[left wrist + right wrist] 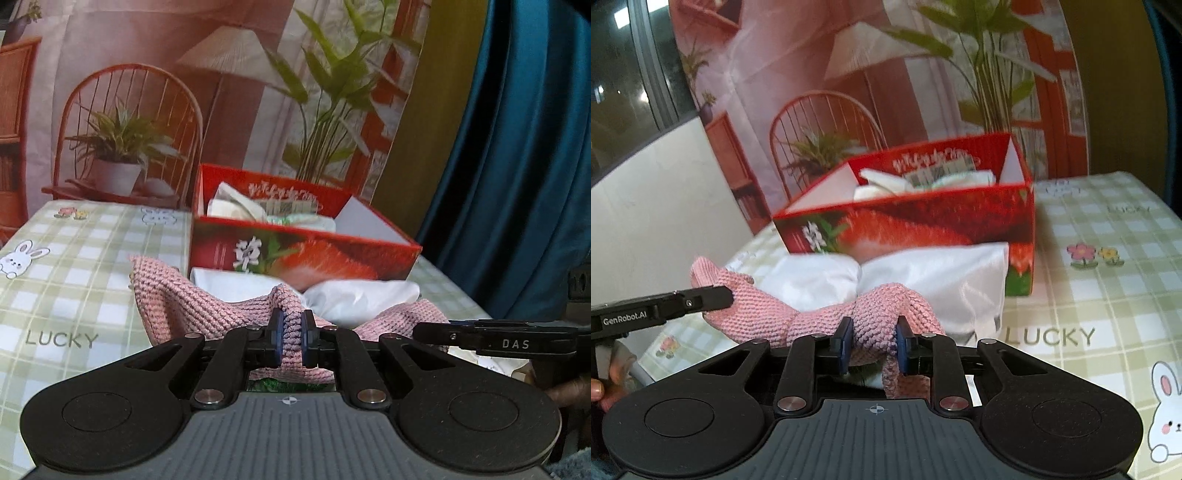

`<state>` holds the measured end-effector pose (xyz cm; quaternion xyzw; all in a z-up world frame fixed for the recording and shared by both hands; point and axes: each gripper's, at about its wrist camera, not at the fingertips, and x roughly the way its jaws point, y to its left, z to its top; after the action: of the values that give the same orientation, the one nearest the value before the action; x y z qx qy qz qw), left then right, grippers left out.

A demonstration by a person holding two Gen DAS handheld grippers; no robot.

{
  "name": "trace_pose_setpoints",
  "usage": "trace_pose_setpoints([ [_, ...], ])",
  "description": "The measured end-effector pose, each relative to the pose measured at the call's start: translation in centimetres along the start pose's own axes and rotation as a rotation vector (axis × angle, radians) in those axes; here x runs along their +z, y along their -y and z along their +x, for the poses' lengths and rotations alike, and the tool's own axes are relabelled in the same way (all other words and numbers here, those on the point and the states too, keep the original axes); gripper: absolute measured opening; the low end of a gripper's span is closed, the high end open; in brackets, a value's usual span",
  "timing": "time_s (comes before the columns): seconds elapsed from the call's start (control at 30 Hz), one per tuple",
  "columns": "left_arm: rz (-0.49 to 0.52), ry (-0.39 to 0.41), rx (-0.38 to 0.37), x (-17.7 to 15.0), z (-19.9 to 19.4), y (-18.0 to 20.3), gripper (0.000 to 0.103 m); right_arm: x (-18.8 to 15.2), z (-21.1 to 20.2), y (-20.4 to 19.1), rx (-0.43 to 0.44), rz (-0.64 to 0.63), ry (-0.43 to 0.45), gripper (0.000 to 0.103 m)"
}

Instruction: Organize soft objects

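A pink knitted cloth (177,299) is held between both grippers above the checked tablecloth. My left gripper (291,334) is shut on a fold of it. My right gripper (873,341) is shut on another bunched part of the pink cloth (879,314). The right gripper also shows at the right of the left wrist view (491,338), and the left gripper at the left of the right wrist view (665,306). A white cloth (351,295) lies just beyond, also in the right wrist view (942,269). A red strawberry box (306,254), also in the right wrist view (923,225), holds white soft items (236,206).
The table has a green checked cloth (74,266) with rabbits and "LUCKY" print. A printed backdrop of a chair, lamp and plants (147,92) hangs behind the table. A blue curtain (524,166) hangs at the right. A window (624,81) is at the left.
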<state>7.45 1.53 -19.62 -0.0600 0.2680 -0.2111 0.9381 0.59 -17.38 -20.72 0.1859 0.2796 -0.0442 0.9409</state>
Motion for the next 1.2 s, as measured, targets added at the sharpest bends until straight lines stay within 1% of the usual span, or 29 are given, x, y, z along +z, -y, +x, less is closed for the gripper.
trace_pose_setpoints([
  [0.07,-0.005,0.010,-0.006,0.6,-0.1,0.0,0.010,0.5,-0.6,0.0,0.009,0.005,0.021,0.021],
  [0.17,0.032,0.018,-0.013,2.1,-0.1,0.2,0.010,1.7,-1.0,0.1,0.022,0.013,0.041,0.021],
  [0.23,0.046,0.042,-0.014,3.8,-0.3,0.0,0.010,3.5,-0.8,0.0,0.036,0.012,0.040,0.020],
  [0.33,0.056,0.087,-0.012,6.4,-0.3,-0.2,0.010,6.6,-0.5,-0.3,0.059,-0.017,0.079,0.020],
  [0.47,0.083,0.114,-0.001,9.5,1.2,-0.1,0.010,10.7,0.2,-0.3,0.068,-0.030,0.120,0.020],
  [0.6,0.086,0.096,0.003,11.8,4.0,-0.2,0.010,13.9,1.8,0.0,0.042,-0.049,0.139,0.020],
  [0.7,0.072,0.077,0.004,13.3,6.5,-0.5,0.010,15.6,3.4,1.0,0.015,-0.045,0.133,0.020],
  [0.83,0.082,0.056,0.016,14.6,9.3,-0.7,0.010,17.7,6.0,2.3,-0.026,-0.057,0.111,0.020],
  [0.97,0.086,0.026,0.025,15.9,12.1,-0.8,0.010,19.3,8.4,3.6,-0.057,-0.054,0.093,0.019],
  [1.07,0.109,0.009,0.039,16.8,14.1,-0.7,0.010,20.0,10.2,4.4,-0.082,-0.060,0.081,0.019],
  [1.13,0.116,-0.004,0.061,17.2,15.6,-0.7,0.010,20.4,11.4,5.0,-0.099,-0.062,0.072,0.019],
  [1.2,0.135,-0.032,0.067,17.5,17.1,-0.5,0.010,20.6,12.3,5.2,-0.113,-0.064,0.060,0.019],
])
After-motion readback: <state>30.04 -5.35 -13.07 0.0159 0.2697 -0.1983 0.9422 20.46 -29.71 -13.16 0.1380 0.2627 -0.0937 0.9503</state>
